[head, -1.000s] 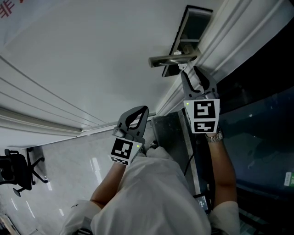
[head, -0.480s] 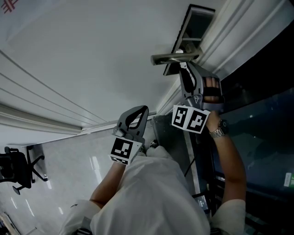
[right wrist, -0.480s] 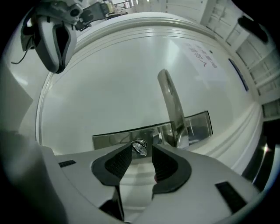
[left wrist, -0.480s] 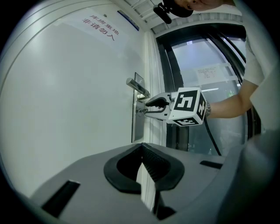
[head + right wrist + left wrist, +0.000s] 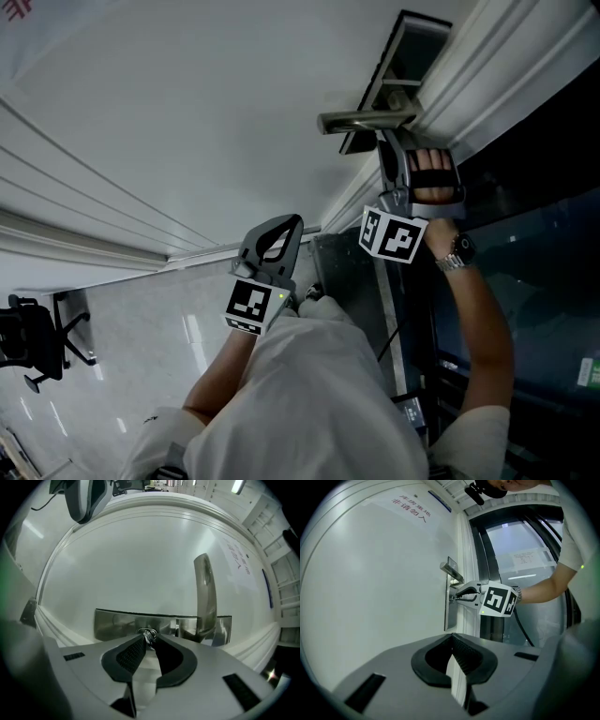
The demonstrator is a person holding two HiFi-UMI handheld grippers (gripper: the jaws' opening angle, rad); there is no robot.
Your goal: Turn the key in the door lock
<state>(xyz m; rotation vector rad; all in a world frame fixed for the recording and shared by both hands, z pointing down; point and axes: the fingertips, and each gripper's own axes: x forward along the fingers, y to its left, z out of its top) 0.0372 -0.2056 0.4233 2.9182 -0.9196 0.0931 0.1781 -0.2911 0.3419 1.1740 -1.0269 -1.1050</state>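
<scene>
Pinching the small silver key (image 5: 149, 635) at their very tips, the jaws of the right gripper (image 5: 148, 644) have just been closing and now clamp on it. The key sits in the keyhole of the long brushed-metal lock plate (image 5: 117, 625), which is fixed to the plain white door (image 5: 140, 564). In the right gripper view, the silver lever handle (image 5: 205, 592) stands on the same plate just to the right of the key and points up the picture. In the head view the handle juts left from the plate, with the gripper's tips just under it. The person's right hand (image 5: 433, 178) wraps the gripper's body, the gripper's black-and-white marker cube (image 5: 392, 234) sits just behind it, and a metal wristwatch (image 5: 459, 251) shows on the wrist

The left gripper (image 5: 281, 225) has its jaws together with nothing between them – it is held in front of the person's white shirt (image 5: 319, 394), well apart from the lock and pointing toward the door. Its own view shows the right gripper at the plate ahead. A dark glass panel (image 5: 544, 281) stands to the right of the door frame, and a black office chair (image 5: 33, 347) stands on the glossy pale floor (image 5: 141, 347) at the lower left
</scene>
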